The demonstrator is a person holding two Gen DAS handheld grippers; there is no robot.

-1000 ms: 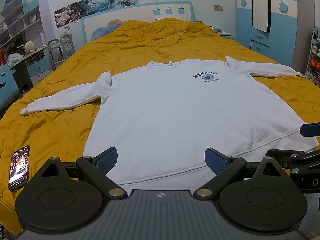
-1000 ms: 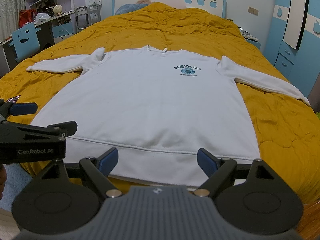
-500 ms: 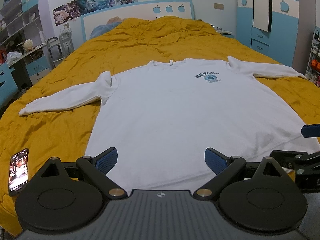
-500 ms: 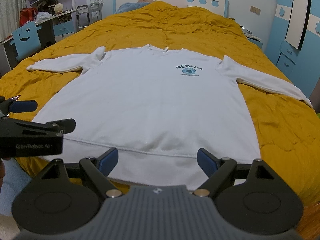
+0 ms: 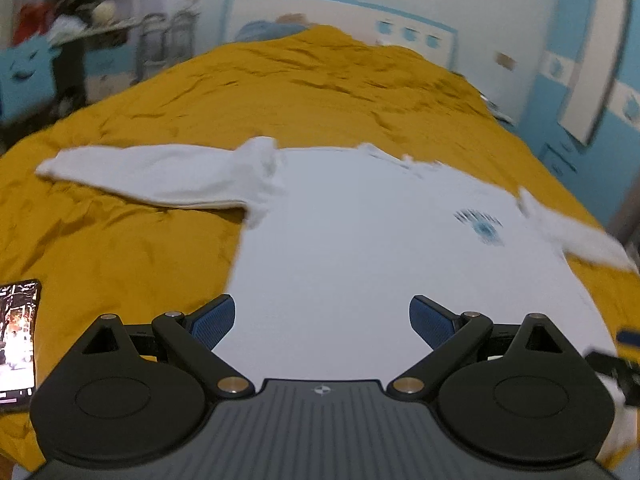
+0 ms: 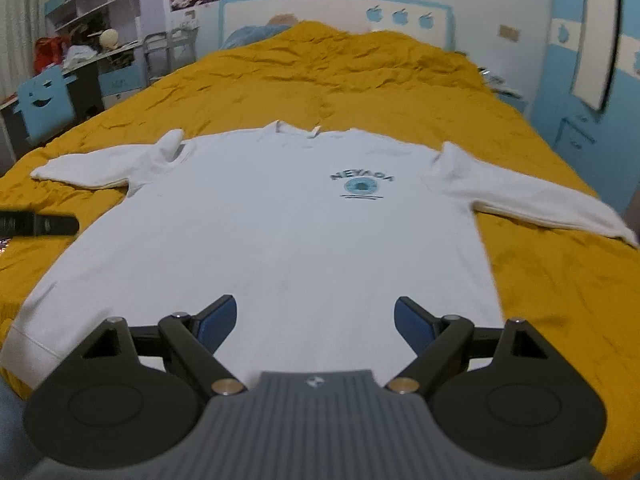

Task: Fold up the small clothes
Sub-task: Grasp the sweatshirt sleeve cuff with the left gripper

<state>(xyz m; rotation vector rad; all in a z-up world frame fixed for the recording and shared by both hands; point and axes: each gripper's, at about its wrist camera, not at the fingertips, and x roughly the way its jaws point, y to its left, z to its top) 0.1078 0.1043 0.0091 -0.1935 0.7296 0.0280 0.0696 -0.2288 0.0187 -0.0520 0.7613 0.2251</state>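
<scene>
A white long-sleeved sweatshirt with a blue NEVADA print lies flat and face up on the yellow bedspread, both sleeves spread out sideways. It also shows in the left wrist view, blurred. My left gripper is open and empty above the shirt's lower left part. My right gripper is open and empty above the shirt's lower middle, near the hem. The left sleeve stretches to the left, the right sleeve to the right.
A phone with a lit screen lies on the yellow bedspread left of the shirt. A desk and shelves stand at the left, a blue wardrobe at the right, the headboard at the back.
Both grippers have moved forward over the shirt. The left wrist view has swung left and is blurred by motion. Both grippers stay open.
</scene>
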